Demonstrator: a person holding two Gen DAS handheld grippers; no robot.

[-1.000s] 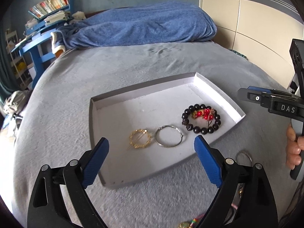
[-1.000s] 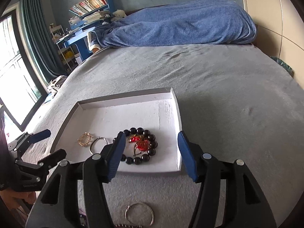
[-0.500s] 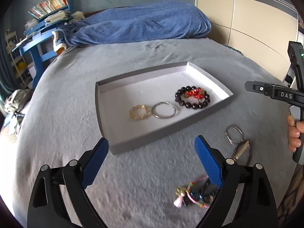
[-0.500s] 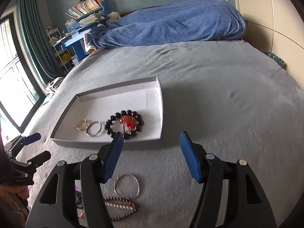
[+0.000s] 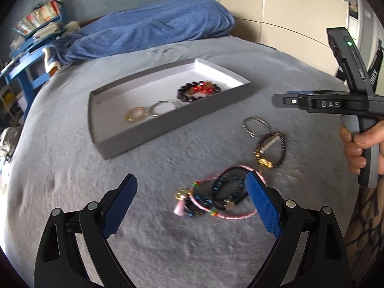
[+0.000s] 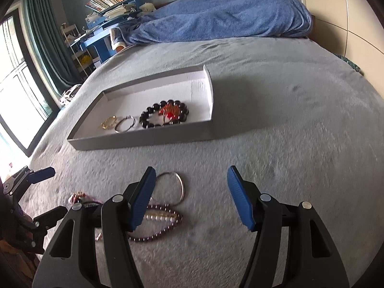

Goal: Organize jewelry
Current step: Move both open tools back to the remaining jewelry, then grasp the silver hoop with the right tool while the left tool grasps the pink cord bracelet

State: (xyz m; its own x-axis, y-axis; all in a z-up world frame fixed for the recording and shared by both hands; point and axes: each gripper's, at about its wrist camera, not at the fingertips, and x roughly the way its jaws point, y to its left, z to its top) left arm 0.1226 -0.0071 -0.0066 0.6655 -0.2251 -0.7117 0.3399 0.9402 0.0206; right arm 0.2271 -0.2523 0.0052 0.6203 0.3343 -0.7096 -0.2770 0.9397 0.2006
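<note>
A shallow grey tray (image 5: pixel 168 129) (image 6: pixel 144 141) lies on the grey bed. It holds a gold ring bracelet (image 5: pixel 135 114) (image 6: pixel 108 122), a silver bangle (image 5: pixel 162 107) (image 6: pixel 124 124) and a black bead bracelet with a red charm (image 5: pixel 198 90) (image 6: pixel 164 114). Loose on the bed lie a silver ring (image 5: pixel 256 125) (image 6: pixel 178 188), a dark bead bracelet with pearls (image 5: pixel 271 150) (image 6: pixel 156 225) and a tangle of pink cord and blue bracelets (image 5: pixel 216 196). My left gripper (image 5: pixel 190 205) is open and empty above the tangle. My right gripper (image 6: pixel 190 195) is open and empty beside the silver ring.
A blue blanket (image 5: pixel 144 33) (image 6: pixel 216 19) is heaped at the far end of the bed. A blue desk with books (image 6: pixel 108 12) stands at the back left. A window with green curtains (image 6: pixel 24 60) is at the left. Cream wardrobe panels (image 5: pixel 288 12) stand on the right.
Both grippers have drawn back from over the tray towards the near side of the bed. The loose jewelry now lies in front of them. Both stayed open.
</note>
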